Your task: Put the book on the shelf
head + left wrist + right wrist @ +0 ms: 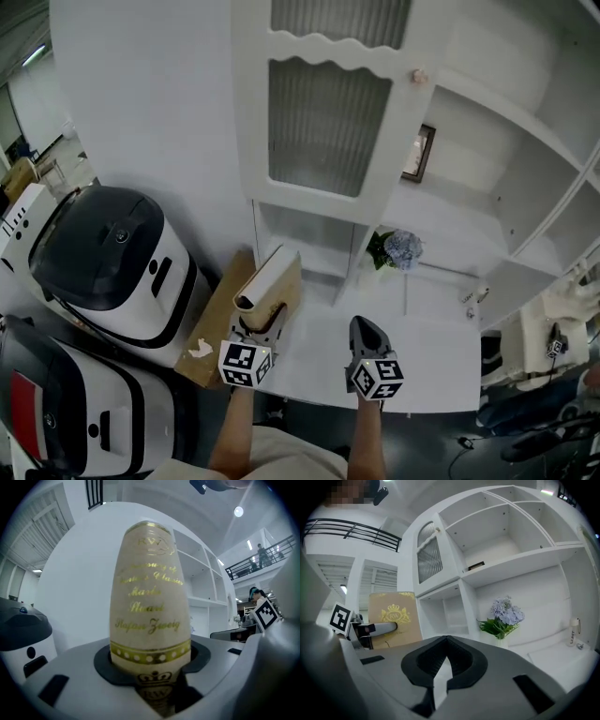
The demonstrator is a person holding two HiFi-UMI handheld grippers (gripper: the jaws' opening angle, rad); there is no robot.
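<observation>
- The book (pixel 270 281) stands upright in the left gripper (pixel 262 321). The fingers are spread wide and clamp its lower end across the covers, with the spine facing the gripper's camera.
- It is held in the air in front of the shelf (pixel 441 314), near the low narrow compartment (pixel 309 239) and not yet inside it.
- The right gripper (pixel 366 328) is just beside it, its fingers drawn together on nothing.
- Risk: only the bottom of a tall book is pinched, so it looks top-heavy. A quick swing could make it pivot in the fingers or slip out.
- Risk: the fore-edge is free, so if the book tips flat the covers may fan open and catch on entry.
- Risk: the compartment looks narrow and sits under the glazed door (pixel 323 122). A high or skewed approach could knock the top corner against the door's lower rail or the divider.
- Risk: the flowers (pixel 398 248) stand just right of that divider, so a wide sweep of either gripper could topple them.
- Risk: the cardboard box (pixel 217 323) lies close on the left and leaves little room to swing that way.
- Writing: gold script runs down the spine, and the lower lines seem to read "Maria Stuart" and "Stefan Zweig". The lines above are too curled to be sure of.
- An "RW" monogram sits at the top of the spine, and a crown over "RW" at the bottom.
- The front cover bears a gold crowned crest with "RW".
- The marker cubes carry only black-and-white squares.
</observation>
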